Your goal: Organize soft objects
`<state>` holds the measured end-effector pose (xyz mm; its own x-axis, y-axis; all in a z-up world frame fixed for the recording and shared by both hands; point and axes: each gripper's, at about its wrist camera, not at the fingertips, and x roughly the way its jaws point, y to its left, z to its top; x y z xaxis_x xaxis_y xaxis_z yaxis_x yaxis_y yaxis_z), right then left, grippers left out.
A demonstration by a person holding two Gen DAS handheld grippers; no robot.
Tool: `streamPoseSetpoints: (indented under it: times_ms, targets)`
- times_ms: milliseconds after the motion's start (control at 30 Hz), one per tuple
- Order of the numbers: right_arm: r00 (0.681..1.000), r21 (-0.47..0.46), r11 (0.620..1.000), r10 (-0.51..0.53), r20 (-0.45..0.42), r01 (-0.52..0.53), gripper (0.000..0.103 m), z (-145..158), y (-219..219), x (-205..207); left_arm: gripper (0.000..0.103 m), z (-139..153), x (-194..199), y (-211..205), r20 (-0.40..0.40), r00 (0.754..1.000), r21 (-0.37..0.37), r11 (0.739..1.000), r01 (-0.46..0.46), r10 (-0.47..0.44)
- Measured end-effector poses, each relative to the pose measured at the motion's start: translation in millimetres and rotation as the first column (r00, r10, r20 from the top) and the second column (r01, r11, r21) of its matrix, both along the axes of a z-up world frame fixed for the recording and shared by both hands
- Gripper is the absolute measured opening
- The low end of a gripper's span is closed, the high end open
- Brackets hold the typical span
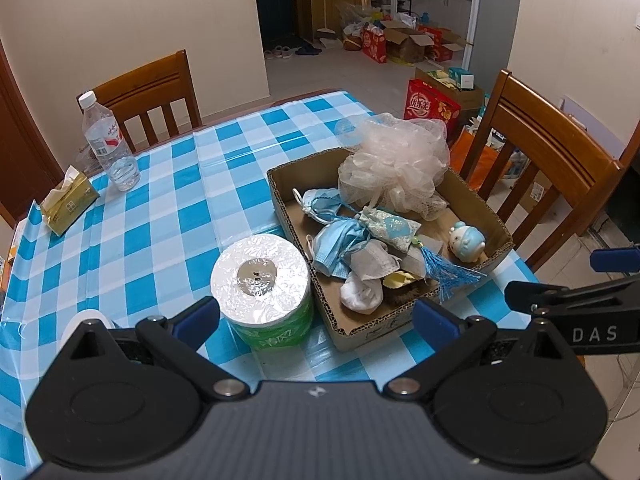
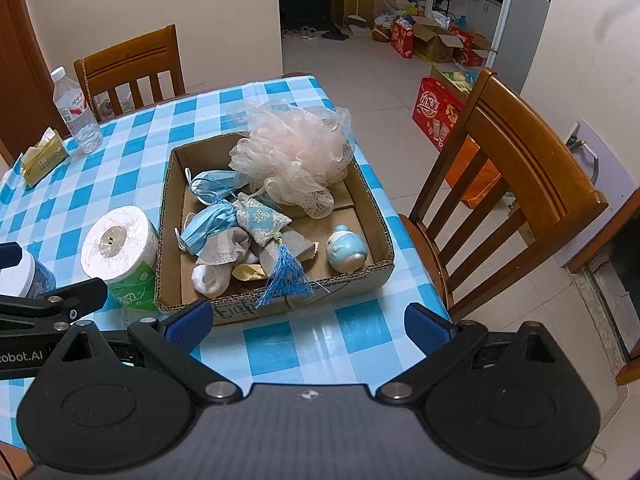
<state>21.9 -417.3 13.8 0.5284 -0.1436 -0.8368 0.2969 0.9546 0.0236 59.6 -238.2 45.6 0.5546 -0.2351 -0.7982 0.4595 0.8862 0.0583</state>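
Both the left gripper (image 1: 316,322) and right gripper (image 2: 308,320) hover with jaws apart and empty, near the cardboard box (image 2: 276,308). The toilet roll (image 1: 262,280) stands just left of the box; a hasty squeeze could topple it or nudge the box, whose bath pouf (image 2: 292,148) overhangs the far rim.

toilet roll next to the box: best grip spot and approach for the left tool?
Take the toilet roll across its round side wall, coming level from the near side with the left tool. It stands upright on end, wrapped in slick film, and the cardboard box sits close on its right, so keep the fingers clear of that wall.
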Motion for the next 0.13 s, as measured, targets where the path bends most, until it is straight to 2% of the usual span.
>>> streamPoseSetpoints:
  times_ms: [133]
  targets:
    - [1.0, 0.0, 1.0, 0.001, -0.001, -0.001, 0.103, -0.1, -3.2, 0.4, 0.102, -0.3, -0.1, 0.0, -0.003, 1.0, -0.001, 1.0, -0.001, 0.001]
